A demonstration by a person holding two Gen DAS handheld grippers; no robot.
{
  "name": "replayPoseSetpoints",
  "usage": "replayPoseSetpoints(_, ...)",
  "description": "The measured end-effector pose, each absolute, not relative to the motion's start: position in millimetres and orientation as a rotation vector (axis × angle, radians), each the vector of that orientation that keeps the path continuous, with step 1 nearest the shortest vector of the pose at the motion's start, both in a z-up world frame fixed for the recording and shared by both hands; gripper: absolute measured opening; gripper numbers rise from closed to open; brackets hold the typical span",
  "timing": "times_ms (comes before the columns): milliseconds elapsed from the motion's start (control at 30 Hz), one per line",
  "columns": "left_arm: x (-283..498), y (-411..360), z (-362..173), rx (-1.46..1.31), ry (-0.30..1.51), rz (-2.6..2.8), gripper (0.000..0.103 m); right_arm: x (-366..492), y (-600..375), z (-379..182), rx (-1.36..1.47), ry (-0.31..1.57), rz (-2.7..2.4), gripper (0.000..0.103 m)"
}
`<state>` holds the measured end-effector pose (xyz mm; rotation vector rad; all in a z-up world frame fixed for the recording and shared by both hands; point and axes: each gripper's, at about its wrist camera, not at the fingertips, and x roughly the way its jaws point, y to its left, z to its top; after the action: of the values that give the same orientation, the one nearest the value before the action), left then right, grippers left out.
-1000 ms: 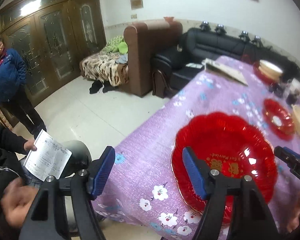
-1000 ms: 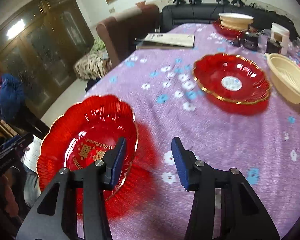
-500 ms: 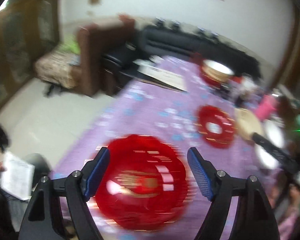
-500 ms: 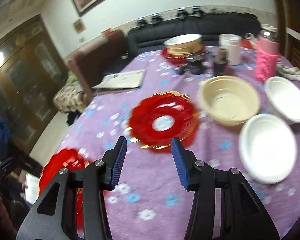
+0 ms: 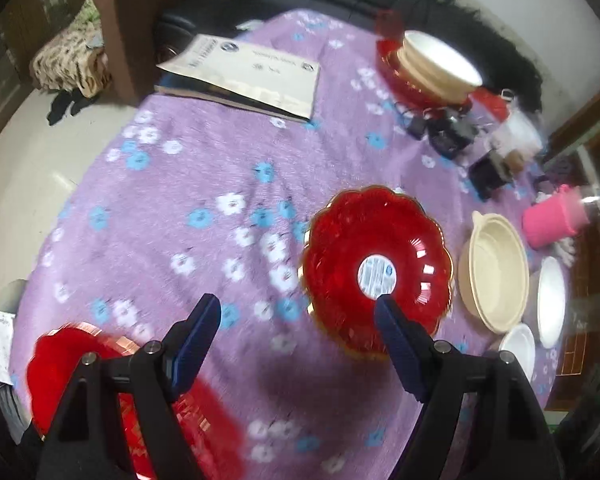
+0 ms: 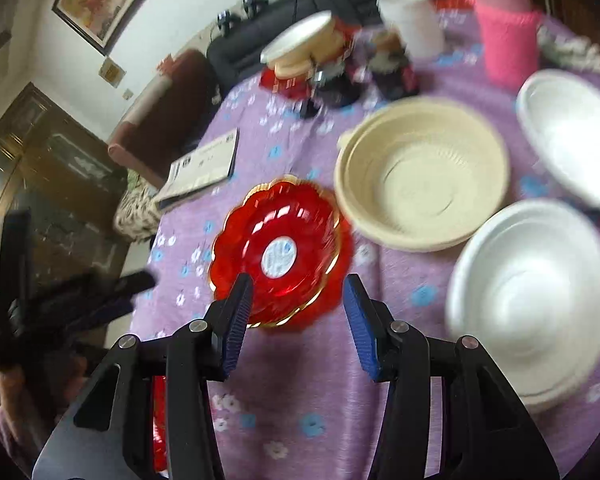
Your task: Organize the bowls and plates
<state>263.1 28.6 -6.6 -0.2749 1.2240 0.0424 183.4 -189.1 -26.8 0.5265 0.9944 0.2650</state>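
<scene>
The left gripper (image 5: 298, 320) was swung away from the large red plate (image 5: 112, 396) at the table's near edge, which was left low in the left corner of its view, and was brought over the gold-rimmed red plate (image 5: 374, 268) with the round label. The right gripper (image 6: 296, 308) was likewise carried from the near plate to that same plate (image 6: 278, 252), so that the beige bowl (image 6: 422, 174) and two white bowls (image 6: 530, 300) were brought into its view.

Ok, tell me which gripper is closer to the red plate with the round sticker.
Right, as far as the views show. The right gripper hangs open over the red plate's near rim; the left gripper, also open, sits off its left side.
</scene>
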Motion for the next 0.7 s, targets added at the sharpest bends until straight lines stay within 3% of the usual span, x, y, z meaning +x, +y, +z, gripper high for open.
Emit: replayPoseSetpoints(700, 314, 17, -77, -0.293, 1.388, 0.02, 0.076, 230, -161, -97, 0.654, 1.137, 0.195, 0.047)
